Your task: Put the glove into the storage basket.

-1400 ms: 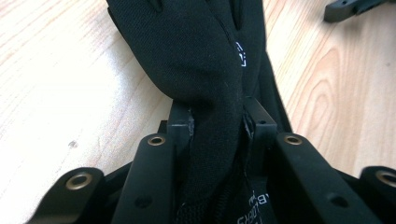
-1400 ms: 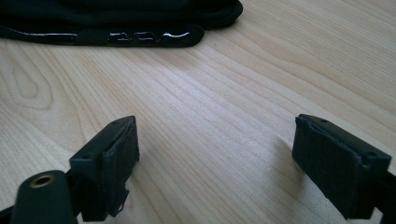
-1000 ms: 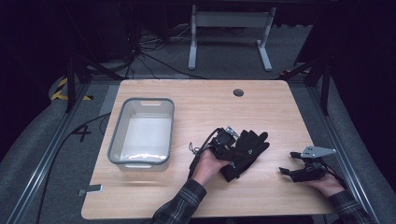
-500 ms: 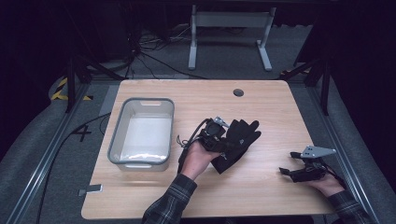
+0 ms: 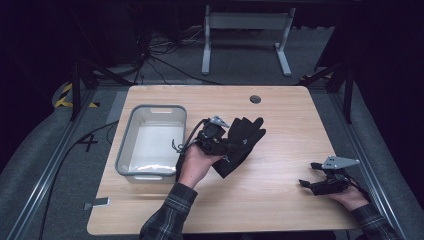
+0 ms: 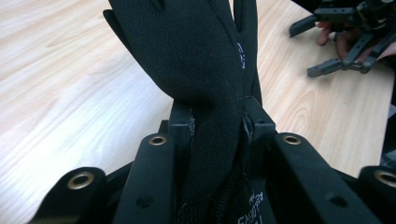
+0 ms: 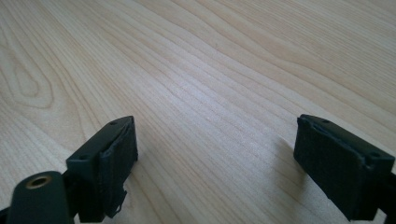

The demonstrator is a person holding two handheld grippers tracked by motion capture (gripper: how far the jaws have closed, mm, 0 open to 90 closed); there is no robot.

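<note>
- Far left on the table [image 5: 280, 200] sits the grey bin [image 5: 125, 150], pale inside, nothing visible in it from the high view.
- Just right of the bin, the left gripper [image 5: 222, 145] has the black glove [image 5: 240, 142] pinched between its jaws; the left gripper view shows the pads pressed on a bunched band of fabric below the palm.
- The glove's fingers fan out past the jaws toward the far right, the cuff end droops by the person's hand; it looks clear of the wood, between the bin and the table's middle.
- My read: light, soft knit, no stiffness at all, so it flops and swings wherever it is unsupported. Not fragile, not slippery against those pads.
- A grip across the gathered middle, as here, looks sound; a pinch on one fingertip would let the rest dangle and snag the bin's rim.
- Far right, the right gripper [image 5: 312, 175] rests low near the table's edge, jaws spread wide over bare wood, nothing between them.
</note>
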